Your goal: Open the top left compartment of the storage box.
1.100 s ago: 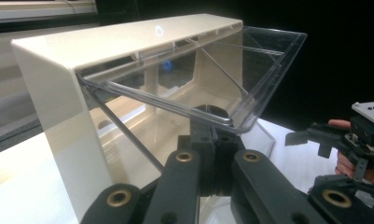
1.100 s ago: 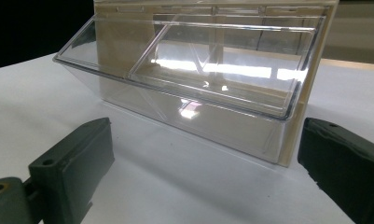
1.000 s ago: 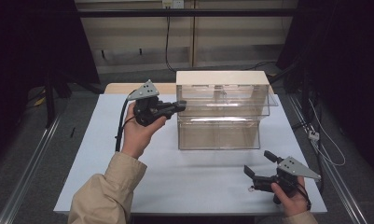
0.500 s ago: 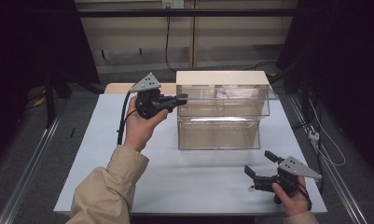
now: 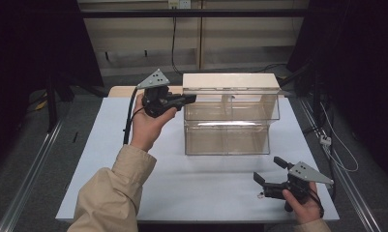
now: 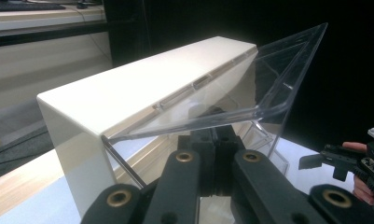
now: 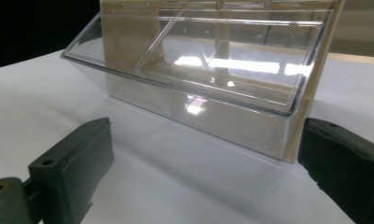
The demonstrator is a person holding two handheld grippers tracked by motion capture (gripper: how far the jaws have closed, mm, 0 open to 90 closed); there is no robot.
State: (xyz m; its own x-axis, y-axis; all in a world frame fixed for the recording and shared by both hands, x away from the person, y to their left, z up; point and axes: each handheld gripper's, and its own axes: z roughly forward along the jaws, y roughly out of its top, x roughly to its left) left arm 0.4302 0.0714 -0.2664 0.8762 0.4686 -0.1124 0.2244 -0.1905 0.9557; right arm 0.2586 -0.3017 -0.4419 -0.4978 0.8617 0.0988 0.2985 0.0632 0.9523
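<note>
The box point(image 5: 228, 125) is clear plastic with a cream-white top point(image 5: 230, 79) and cream back. It stands on a plain white table point(image 5: 109, 145) with a strip of light wood at the far edge. Both the left gripper point(image 5: 189, 99) and the right gripper point(image 5: 269, 171) are black, each with a grey three-cornered plate. The sleeve point(image 5: 114, 193) is beige. The floor around is grey.

White table point(image 5: 133, 193); metal rails point(image 5: 32, 169) beside; cables point(image 5: 173, 43) behind
</note>
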